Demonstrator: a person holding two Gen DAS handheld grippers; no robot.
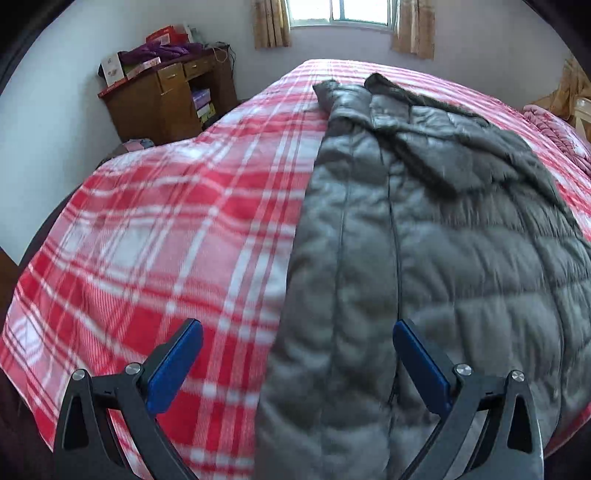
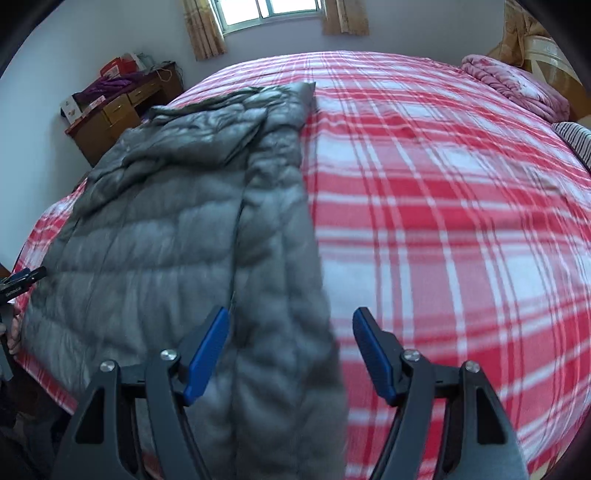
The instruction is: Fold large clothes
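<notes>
A wide bed covered in a red-and-white plaid blanket (image 1: 155, 229) fills most of both wrist views, under a pale wall with a bright window (image 1: 340, 13) flanked by tan patterned curtains (image 1: 271, 24).

A long grey quilted puffer coat (image 1: 424, 240) lies flat on the blanket, running lengthwise from the near edge of the bed toward the window end. Its sides look folded inward, leaving a long narrow shape with seams running down it, and a darker furry hood trim (image 1: 461, 151) rests across its upper part. In the left wrist view the coat sits right of centre; in the right wrist view it sits left of centre.

A brown wooden desk with drawers (image 1: 170, 96) stands in the far left corner, piled with purple cloth and boxes. A pink rumpled quilt (image 2: 517, 88) lies at the far right of the bed, with a striped fabric edge (image 2: 576, 144) below it.

The left gripper (image 1: 297, 345), black with blue finger pads, hangs above the coat's left edge, jaws spread wide and holding nothing. The right gripper (image 2: 291, 328), of the same build, hangs above the coat's right edge, jaws also apart and empty. Both lower views are motion-blurred.
</notes>
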